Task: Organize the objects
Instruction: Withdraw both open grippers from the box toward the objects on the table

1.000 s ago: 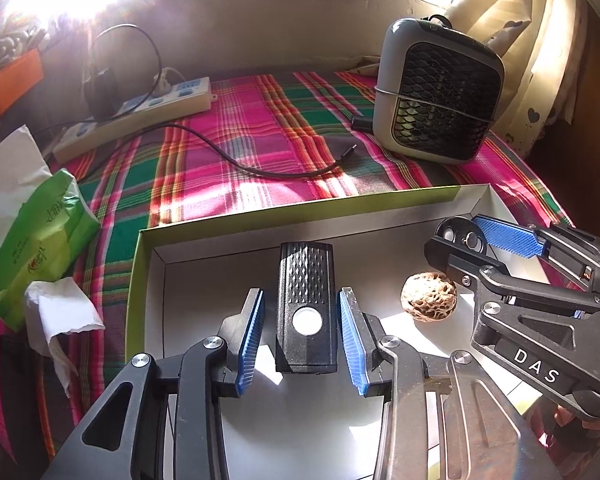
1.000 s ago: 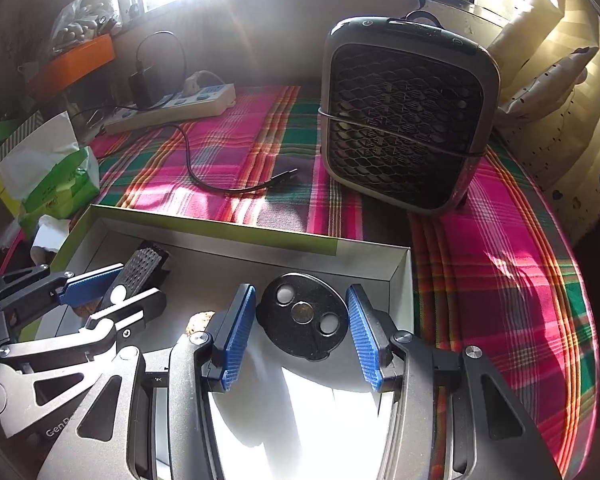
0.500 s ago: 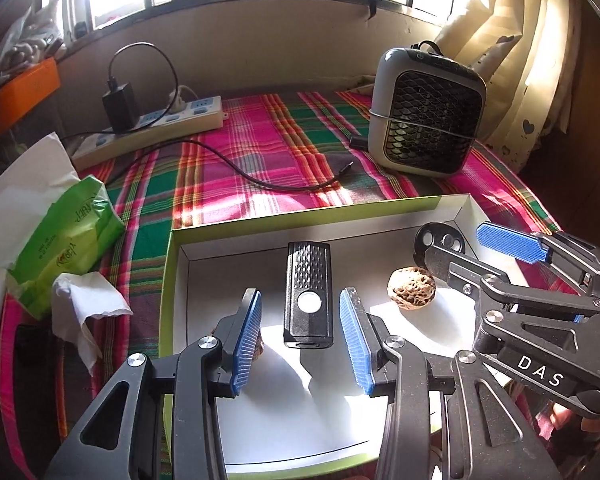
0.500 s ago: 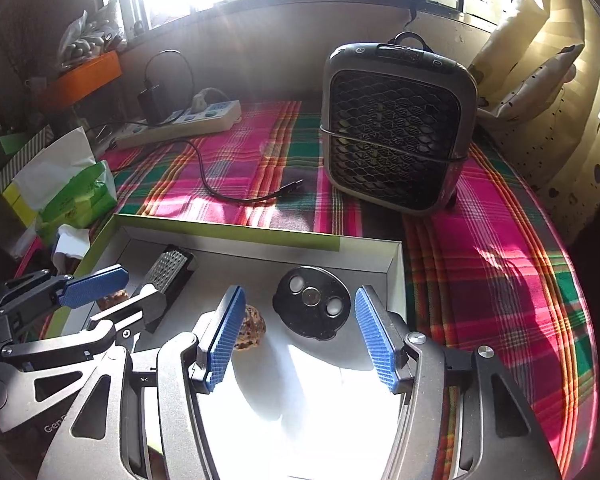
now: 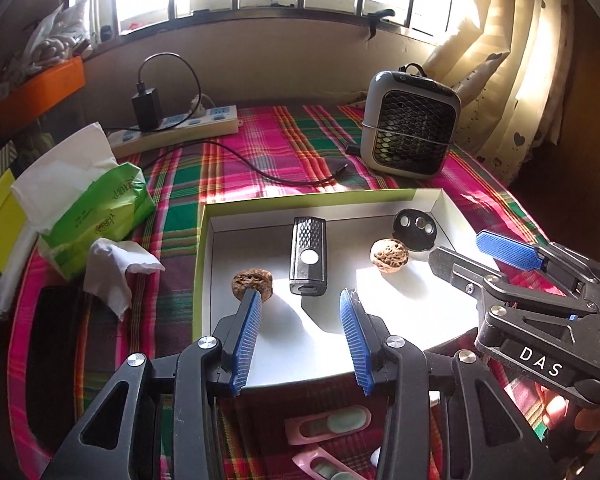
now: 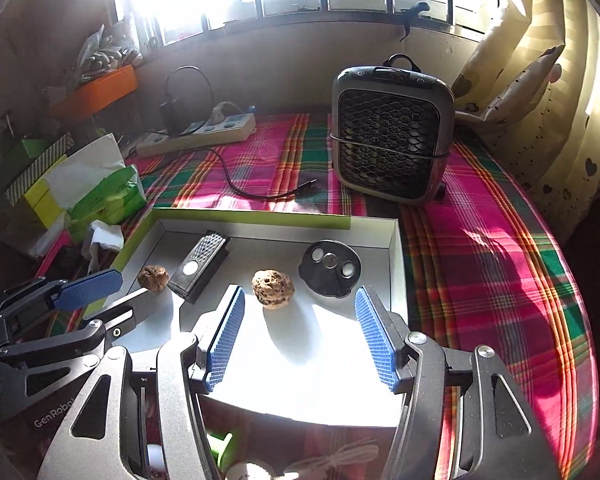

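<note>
A shallow white box with a green rim [image 5: 300,198] [image 6: 252,216] lies on the plaid cloth. Inside it are a black rectangular device with a white button [image 5: 309,254] [image 6: 200,266], a black round disc with three holes [image 5: 415,230] [image 6: 331,268], a pale walnut [image 5: 389,254] [image 6: 272,283] and a darker walnut [image 5: 252,282] [image 6: 153,278]. My left gripper [image 5: 300,296] [image 6: 128,286] hovers open over the box's near side, just short of the device, holding nothing. My right gripper [image 6: 300,294] [image 5: 476,248] is open and empty beside it, short of the disc and the pale walnut.
A grey fan heater [image 5: 410,132] [image 6: 390,144] stands behind the box at the right. A power strip [image 5: 180,126] and a loose black cable [image 5: 260,170] lie at the back. At the left lie a green tissue pack [image 5: 100,208] and a crumpled tissue [image 5: 116,268]. Pink clips [image 5: 328,424] lie below my grippers.
Both grippers have drawn back and upward from the box. The left jaws widened away from the black device and the right from the disc; both stay in the box. The darker walnut came into view.
</note>
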A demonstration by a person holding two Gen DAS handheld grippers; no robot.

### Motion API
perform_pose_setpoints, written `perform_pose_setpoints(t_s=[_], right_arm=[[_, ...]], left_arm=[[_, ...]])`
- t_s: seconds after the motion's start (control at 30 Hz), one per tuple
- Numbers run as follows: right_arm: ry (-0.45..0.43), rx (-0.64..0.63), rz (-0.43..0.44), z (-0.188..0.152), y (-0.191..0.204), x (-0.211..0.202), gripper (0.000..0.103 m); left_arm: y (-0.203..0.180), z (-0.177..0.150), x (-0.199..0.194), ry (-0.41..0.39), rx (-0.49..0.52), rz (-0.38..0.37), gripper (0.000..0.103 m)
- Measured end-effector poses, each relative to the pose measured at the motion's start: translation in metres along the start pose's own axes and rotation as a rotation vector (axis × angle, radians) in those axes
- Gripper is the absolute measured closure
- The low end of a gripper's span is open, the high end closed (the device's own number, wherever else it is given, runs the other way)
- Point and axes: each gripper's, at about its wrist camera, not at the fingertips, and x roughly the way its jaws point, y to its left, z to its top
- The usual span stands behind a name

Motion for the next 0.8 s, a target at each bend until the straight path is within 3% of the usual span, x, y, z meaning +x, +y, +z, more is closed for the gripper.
perform_pose_setpoints(t_s=[0.1,0.33,0.8], right_arm=[[-0.018,-0.002,0.000,-0.008,0.003,-0.012,0.044],[-0.046,-0.015,-0.015,-0.030,0.011,-0.037,0.044],[-0.022,0.000,-0.112,-0.084,0.017,-0.065,0.044]], left_arm=[[0.002,-0.008,-0.015,-0.038,0.003,0.026,0.064],[0.017,-0.037,-0.038,-0.044,-0.043,0.010,0.063],[0.037,-0.088,-0.047,-0.002,-0.065,-0.094,0.060]])
